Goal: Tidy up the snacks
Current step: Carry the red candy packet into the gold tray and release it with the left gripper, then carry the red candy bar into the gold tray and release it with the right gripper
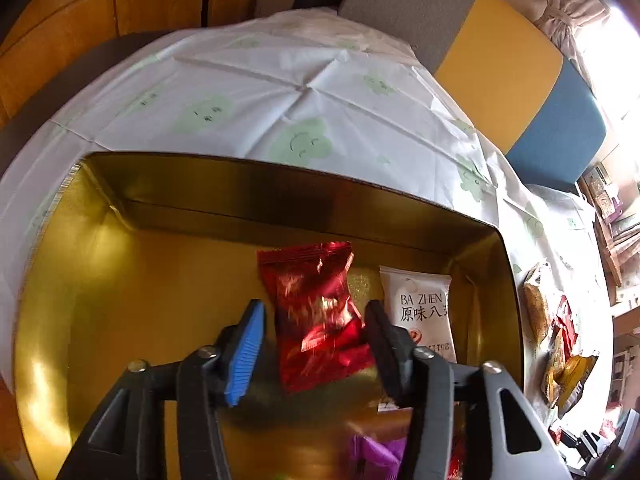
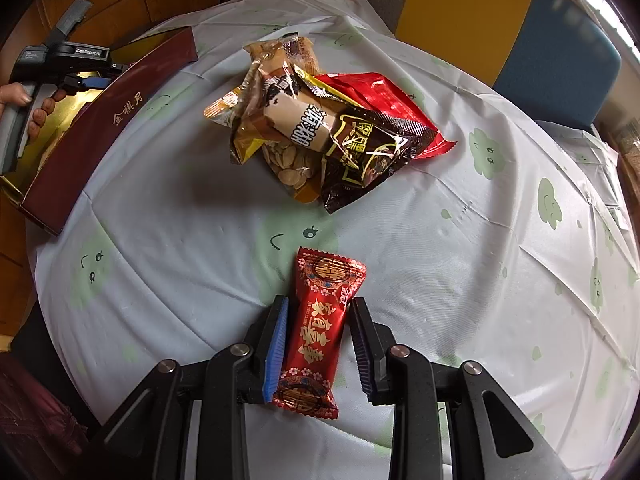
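My left gripper [image 1: 314,306] hangs open over the gold inside of the box [image 1: 140,300]. A red foil packet [image 1: 312,280], blurred, lies between its fingers with a gap at the blue pad. A white packet [image 1: 420,308] and a purple packet [image 1: 376,456] lie in the box. My right gripper [image 2: 320,301] is shut on a red packet with gold characters [image 2: 316,340], above the tablecloth. A pile of snack packets [image 2: 320,128] lies farther back. At far left the box shows its maroon wall [image 2: 108,120], with the left gripper [image 2: 90,82] and a person's hand [image 2: 40,112] above it.
The table has a white cloth with green cloud faces [image 2: 480,260]. Loose snacks [image 1: 556,340] lie right of the box. Grey, yellow and blue cushions [image 1: 500,68] stand behind the table's far edge. Wooden panels [image 1: 80,20] are at the back left.
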The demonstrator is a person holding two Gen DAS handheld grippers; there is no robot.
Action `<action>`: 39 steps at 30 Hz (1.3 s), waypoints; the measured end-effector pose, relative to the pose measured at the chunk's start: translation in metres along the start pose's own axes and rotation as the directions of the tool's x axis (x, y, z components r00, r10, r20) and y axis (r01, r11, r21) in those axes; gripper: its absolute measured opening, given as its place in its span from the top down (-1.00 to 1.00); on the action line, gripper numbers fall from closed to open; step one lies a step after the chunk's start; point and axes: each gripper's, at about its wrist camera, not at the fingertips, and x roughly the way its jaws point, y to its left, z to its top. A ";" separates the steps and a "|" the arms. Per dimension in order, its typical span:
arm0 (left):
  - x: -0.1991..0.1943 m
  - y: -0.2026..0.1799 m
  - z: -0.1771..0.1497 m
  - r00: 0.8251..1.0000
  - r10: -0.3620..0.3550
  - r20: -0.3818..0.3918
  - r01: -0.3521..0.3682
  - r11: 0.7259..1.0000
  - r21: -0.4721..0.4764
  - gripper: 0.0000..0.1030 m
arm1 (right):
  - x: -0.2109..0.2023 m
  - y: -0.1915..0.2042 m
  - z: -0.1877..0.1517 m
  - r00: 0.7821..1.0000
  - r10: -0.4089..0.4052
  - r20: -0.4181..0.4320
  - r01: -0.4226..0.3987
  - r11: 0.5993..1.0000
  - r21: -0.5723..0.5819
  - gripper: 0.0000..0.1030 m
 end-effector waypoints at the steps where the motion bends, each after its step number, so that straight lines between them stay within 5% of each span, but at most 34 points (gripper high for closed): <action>1: -0.005 0.000 -0.002 1.000 0.009 0.014 -0.009 1.000 0.000 -0.06 | 0.000 0.000 0.000 1.000 -0.001 0.000 0.001 1.000 -0.001 0.39; 17: -0.112 -0.018 -0.086 0.971 0.075 0.226 -0.093 0.993 0.073 -0.06 | -0.002 0.003 -0.001 1.000 -0.026 0.008 0.026 1.000 -0.013 0.40; 39: -0.140 0.000 -0.135 0.960 0.084 0.266 -0.106 0.992 0.069 -0.06 | -0.008 0.013 0.002 0.999 -0.048 -0.018 0.048 0.998 0.044 0.56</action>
